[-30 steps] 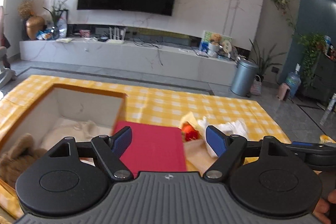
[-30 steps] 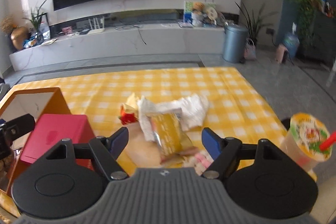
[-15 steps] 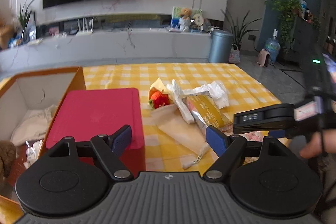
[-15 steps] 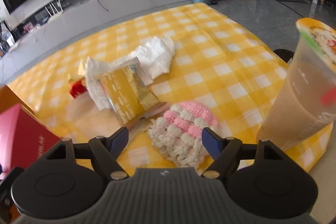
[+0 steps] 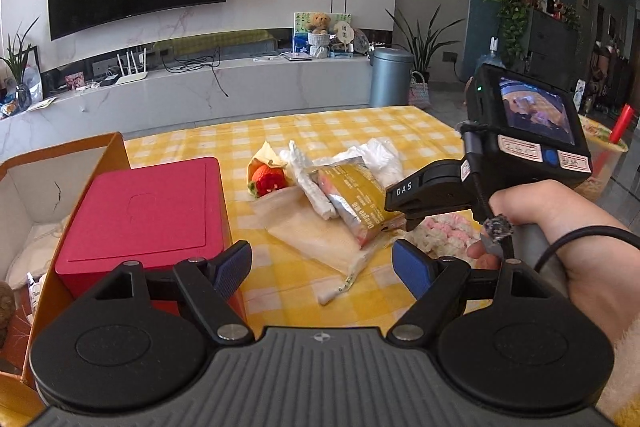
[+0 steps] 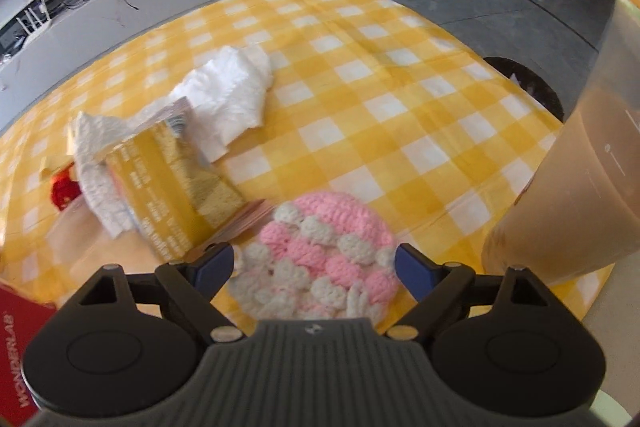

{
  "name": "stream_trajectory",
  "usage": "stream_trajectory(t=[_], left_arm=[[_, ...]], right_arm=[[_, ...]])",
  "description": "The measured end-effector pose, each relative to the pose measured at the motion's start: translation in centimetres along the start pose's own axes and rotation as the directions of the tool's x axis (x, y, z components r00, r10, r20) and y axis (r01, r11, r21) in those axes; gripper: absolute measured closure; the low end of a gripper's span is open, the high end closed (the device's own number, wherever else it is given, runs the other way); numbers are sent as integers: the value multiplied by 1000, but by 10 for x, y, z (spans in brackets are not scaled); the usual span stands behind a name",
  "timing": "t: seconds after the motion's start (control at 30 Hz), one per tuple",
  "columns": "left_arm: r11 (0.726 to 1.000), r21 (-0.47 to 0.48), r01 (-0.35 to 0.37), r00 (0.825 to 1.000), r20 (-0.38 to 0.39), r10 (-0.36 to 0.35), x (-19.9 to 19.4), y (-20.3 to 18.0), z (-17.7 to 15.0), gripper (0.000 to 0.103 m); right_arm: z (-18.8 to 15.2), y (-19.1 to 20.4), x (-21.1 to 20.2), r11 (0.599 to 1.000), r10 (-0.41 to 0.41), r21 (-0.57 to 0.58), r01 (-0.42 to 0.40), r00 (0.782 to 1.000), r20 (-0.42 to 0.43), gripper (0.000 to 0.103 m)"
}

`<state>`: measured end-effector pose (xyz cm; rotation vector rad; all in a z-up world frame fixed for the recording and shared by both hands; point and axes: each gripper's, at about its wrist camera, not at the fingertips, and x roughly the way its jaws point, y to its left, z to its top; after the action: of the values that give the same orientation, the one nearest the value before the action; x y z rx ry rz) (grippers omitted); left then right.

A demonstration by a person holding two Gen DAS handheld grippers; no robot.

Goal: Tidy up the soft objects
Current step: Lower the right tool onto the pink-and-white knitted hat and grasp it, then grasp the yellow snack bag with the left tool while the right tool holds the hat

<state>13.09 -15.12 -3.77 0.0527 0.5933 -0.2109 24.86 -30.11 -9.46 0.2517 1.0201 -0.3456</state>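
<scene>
Bare checked cloth (image 6: 360, 75) beyond the pile; tall cup (image 6: 580, 187) close at right.

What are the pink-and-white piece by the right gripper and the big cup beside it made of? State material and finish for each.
Pink-and-white piece: looks like crocheted yarn, matte and soft, judging by the looped, bobbled stitches. Big cup: seems to be translucent frosted plastic, smooth, with a tan drink showing through its wall.

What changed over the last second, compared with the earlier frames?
The right gripper came down over the pink-and-white crochet piece, which now lies between its opening jaws, not yet gripped. The left gripper dipped toward the table, open and empty. The red box, yellow packet and white cloth stayed put.
</scene>
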Motion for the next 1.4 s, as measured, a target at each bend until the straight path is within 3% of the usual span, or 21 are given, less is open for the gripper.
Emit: stream_trajectory(t=[0.1,0.2,0.37,0.57,0.87,0.97,1.03,1.13,1.33,1.4], left_arm=[[1000,4,-8,1000,-15,8,1,-2,-1,9],[1000,5,-4,999,-36,4,0,-3,-3,9],[1000,25,-16,999,-33,17,-7,-8,-3,9],[998,55,-42,999,-15,43,-13,-14,1,9],[998,48,-42,999,-13,43,-15,-15,5,9],[996,90,14,1000,-14,-13,-8,-22,10,9],[995,99,24,999,-34,-20,2,-24,14,9],[999,37,-25,998,-62,28,21,-20,19,9],[992,-16,-126,991,-52,125,56,-13,26,9],[993,-56,-102,994,-57,98,70,-12,30,9]], right_arm=[[1,1,13,999,-31,11,31,999,-36,12],[1,-6,25,997,-7,72,13,997,-75,13],[0,-5,18,999,5,52,-3,999,-46,32],[-7,-15,-3,999,29,48,-27,999,-38,45],[-8,-21,-62,994,4,-106,8,993,114,45],[-10,-19,-82,979,-25,-192,65,979,204,45],[-10,-25,-93,977,6,-208,41,975,222,45],[-10,-42,-98,982,82,-185,-43,974,209,45],[-8,-56,-73,984,155,-116,-138,976,154,45],[-7,-57,-63,983,171,-85,-161,976,132,45]])
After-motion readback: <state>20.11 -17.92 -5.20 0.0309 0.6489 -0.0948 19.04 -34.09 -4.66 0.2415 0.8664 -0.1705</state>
